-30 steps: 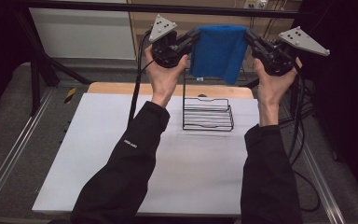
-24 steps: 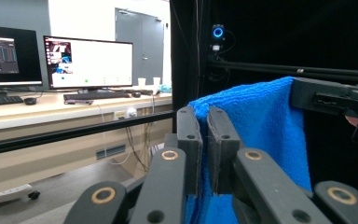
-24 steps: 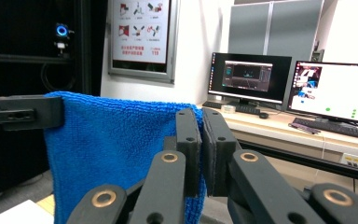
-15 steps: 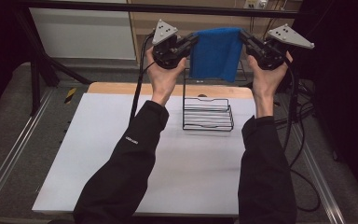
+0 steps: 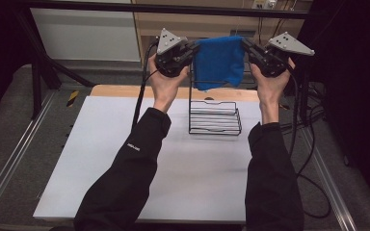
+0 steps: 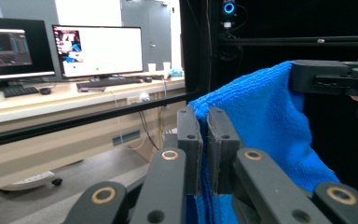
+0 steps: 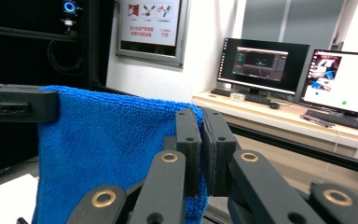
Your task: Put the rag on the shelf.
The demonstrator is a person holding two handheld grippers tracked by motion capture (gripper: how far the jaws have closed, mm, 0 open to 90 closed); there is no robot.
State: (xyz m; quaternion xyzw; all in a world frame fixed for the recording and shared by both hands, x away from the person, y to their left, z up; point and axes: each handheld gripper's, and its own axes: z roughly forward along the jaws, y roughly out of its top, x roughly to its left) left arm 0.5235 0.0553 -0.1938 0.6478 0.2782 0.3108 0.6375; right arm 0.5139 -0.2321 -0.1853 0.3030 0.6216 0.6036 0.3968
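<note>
White table (image 5: pixel 125 168) runs away from me, bare except for the black wire rack (image 5: pixel 215 118) standing near its far edge, about midway between my forearms. Blue towel (image 5: pixel 219 62) hangs above and slightly beyond the rack, stretched flat between both tools, its top edge running left-right and its lower hem dropping across the rack's tall back bar. Left gripper (image 5: pixel 189 50) has its jaws pinched tight on the towel's upper left corner; in the left gripper view the cloth (image 6: pixel 261 121) is sandwiched with no gap between the pads. Right gripper (image 5: pixel 249 48) is likewise clamped on the upper right corner, cloth (image 7: pixel 107 144) fanning off to the side. Both hands sit level and equally near the rack. My read: the rack lies straight below, so the next move is a lowering one, towel's long edge parallel to the bar.
</note>
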